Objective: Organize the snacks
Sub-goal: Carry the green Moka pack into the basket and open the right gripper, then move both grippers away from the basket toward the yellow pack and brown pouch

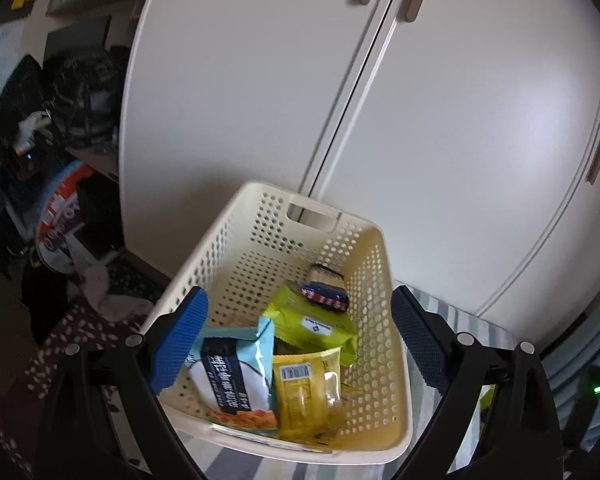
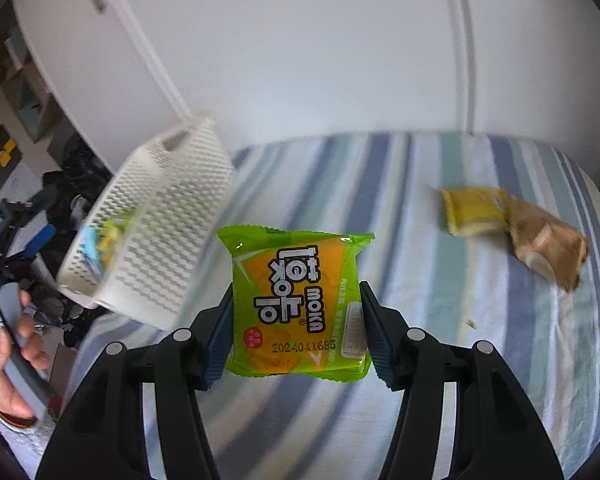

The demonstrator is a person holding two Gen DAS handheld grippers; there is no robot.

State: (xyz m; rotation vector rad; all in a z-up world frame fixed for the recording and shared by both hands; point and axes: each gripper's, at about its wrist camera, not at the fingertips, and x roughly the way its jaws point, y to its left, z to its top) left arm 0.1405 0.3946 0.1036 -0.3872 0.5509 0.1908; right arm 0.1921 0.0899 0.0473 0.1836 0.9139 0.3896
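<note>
Your right hand-held gripper (image 2: 296,330) is clamped on one green snack packet (image 2: 298,306), its two blue pads pressing the packet's left and right edges. The packet hangs above the striped bed (image 2: 400,216), its printed face towards the camera and its lettering turned sideways, so its long axis runs up and away from you along the fingers.

Your left hand-held gripper (image 1: 298,336) is spread wide and holds nothing; its left pad (image 1: 178,344) overlaps the basket's left rim in the view, though you cannot tell whether it touches, and the right pad sits outside the right wall.

Between those pads stands one cream perforated basket (image 1: 376,344), near the left edge of the bed. Count five packets showing inside: a light blue bag (image 1: 236,376) and a yellow packet (image 1: 304,392) at the near end, a lime green packet (image 1: 316,322) behind them, then a small dark blue bar (image 1: 326,296) and a pale wrapped piece (image 1: 324,274) towards the far wall. The far half of the basket floor is mostly bare.

Two more snacks lie on the bed well to the right: a yellow packet (image 2: 474,210) touching a brown packet (image 2: 548,244). Open bedding separates them from the held packet.

Beyond the bed stands a white wardrobe (image 1: 440,100).
</note>
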